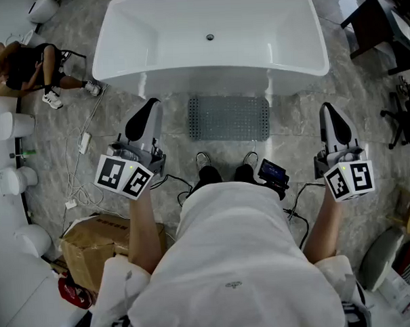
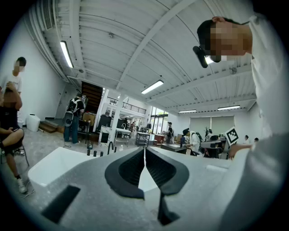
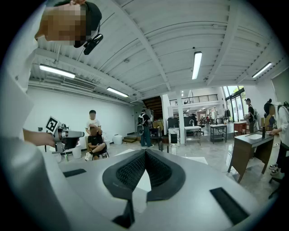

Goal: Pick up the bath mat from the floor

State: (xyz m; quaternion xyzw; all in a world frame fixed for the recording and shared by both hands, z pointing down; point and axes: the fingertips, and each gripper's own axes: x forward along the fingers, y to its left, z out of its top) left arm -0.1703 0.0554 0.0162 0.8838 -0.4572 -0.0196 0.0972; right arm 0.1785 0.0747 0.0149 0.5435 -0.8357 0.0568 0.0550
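Your torso [image 1: 229, 260] hides your legs, so only your shoes [image 1: 209, 174] show. The bathtub [image 1: 185, 18] runs off the top edge. Your left arm [image 1: 145, 230] covers part of the cardboard box [image 1: 93, 245], whose print is too small to read. The left edge cuts the seated person [image 1: 24, 65].

White short-sleeved T-shirt [image 1: 236, 260] and black lace-up shoes [image 1: 209, 175]

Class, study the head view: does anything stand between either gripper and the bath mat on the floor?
Nothing visible does. The bath mat lies bare before the bathtub, between the left gripper and right gripper, both shut and empty; the person's shoes stop short of it.
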